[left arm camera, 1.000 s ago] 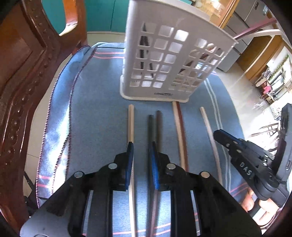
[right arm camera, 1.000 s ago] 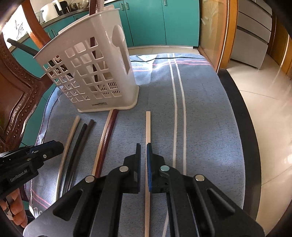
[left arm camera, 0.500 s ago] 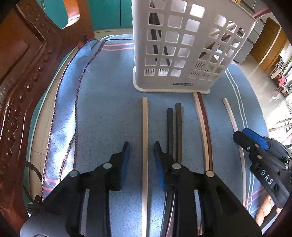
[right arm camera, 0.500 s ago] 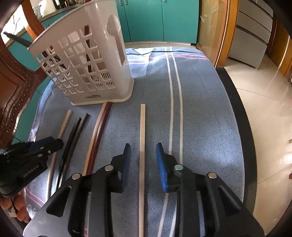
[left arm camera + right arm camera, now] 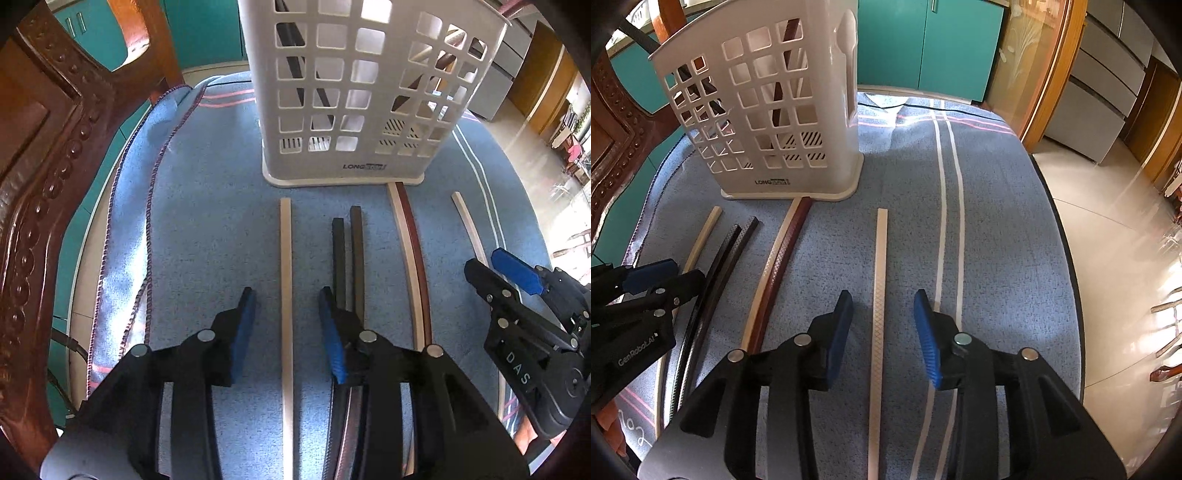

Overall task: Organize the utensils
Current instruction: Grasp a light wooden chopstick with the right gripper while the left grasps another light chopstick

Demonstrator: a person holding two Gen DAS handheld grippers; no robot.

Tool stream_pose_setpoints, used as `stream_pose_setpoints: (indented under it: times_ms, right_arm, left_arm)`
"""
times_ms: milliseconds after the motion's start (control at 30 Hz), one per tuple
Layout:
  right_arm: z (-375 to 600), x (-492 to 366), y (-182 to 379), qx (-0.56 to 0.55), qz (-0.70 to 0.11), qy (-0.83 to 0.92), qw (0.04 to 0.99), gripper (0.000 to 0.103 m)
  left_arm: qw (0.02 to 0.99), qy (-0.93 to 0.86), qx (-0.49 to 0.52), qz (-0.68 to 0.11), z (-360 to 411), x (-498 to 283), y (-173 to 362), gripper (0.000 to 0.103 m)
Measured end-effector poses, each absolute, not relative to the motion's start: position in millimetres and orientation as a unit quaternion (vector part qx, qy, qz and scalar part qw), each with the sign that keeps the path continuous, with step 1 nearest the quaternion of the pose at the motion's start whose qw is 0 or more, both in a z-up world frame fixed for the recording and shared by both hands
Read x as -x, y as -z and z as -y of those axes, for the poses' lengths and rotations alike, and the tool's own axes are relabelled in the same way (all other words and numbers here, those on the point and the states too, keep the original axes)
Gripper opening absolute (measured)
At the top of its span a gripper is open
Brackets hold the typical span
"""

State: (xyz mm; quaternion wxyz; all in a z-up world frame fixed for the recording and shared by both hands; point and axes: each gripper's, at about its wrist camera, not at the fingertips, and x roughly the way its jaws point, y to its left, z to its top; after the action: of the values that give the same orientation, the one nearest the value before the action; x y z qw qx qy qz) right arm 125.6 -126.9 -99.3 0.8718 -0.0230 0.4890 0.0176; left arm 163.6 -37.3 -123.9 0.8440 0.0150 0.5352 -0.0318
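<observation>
Several chopsticks lie on a blue cloth in front of a white slotted utensil basket (image 5: 354, 96), which also shows in the right wrist view (image 5: 775, 110) and holds a few dark sticks. My left gripper (image 5: 286, 295) is open, its jaws straddling a pale chopstick (image 5: 285, 258). A black pair (image 5: 347, 251) and a cream-and-maroon pair (image 5: 410, 251) lie to its right. My right gripper (image 5: 882, 299) is open, straddling another pale chopstick (image 5: 880, 266); this gripper also shows in the left wrist view (image 5: 495, 266).
A carved wooden chair (image 5: 44, 147) stands close on the left. The round table's edge (image 5: 1067, 258) drops to a tiled floor on the right. Teal cabinets (image 5: 923, 44) stand behind.
Both grippers opened wider and moved forward toward the basket, each keeping a pale chopstick between its jaws on the cloth.
</observation>
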Motion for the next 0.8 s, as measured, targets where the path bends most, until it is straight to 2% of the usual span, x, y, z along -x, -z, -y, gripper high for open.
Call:
stream_pose_setpoints:
  times_ms: [800]
  right_arm:
    - [124.6, -122.0, 98.7, 0.037, -0.482, -0.013, 0.875, 0.038]
  left_arm:
    - [0.844, 0.028, -0.019, -0.535, 41.8, -167.2, 126.8, 0.040]
